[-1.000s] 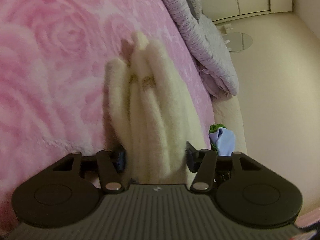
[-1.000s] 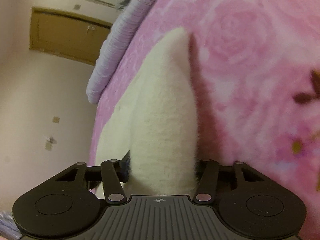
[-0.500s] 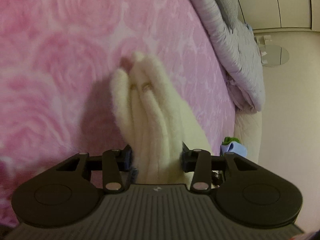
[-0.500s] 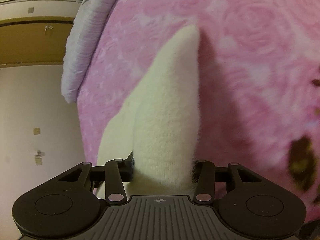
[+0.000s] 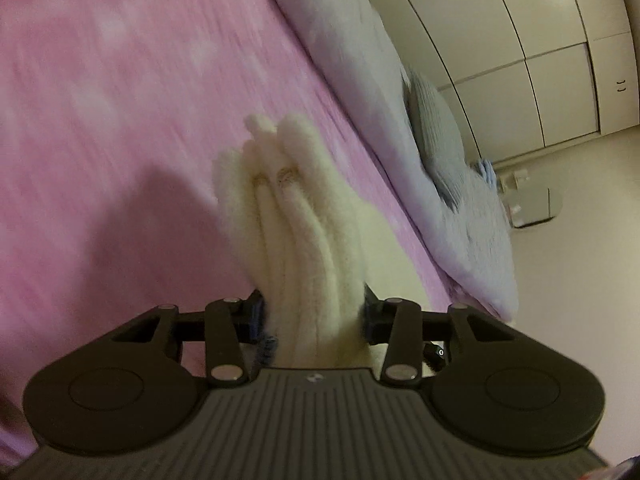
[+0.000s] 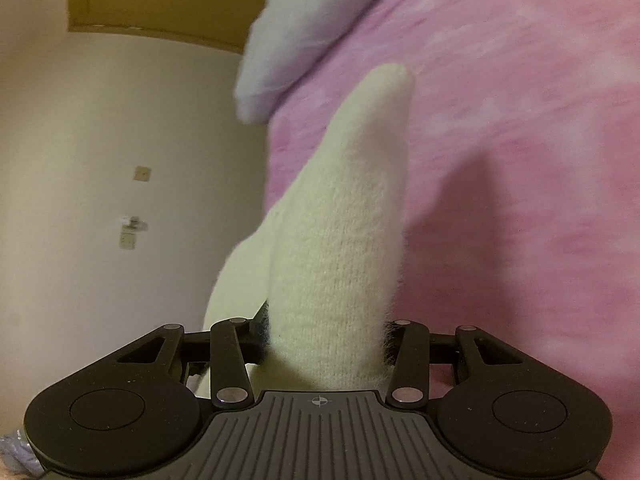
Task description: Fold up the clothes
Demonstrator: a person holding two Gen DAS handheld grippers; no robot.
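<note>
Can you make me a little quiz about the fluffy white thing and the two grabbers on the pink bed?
1. True or false: the left gripper is empty.
2. What colour is the blanket under the fluffy garment?
A. green
B. pink
C. black
3. Fill the gap: in the right wrist view, the right gripper is shut on a bunch of cream ____.

Key:
1. False. Both grippers are clamped on bunched cream cloth.
2. B
3. garment. It sticks up between the fingers in a tall, soft peak.
</note>
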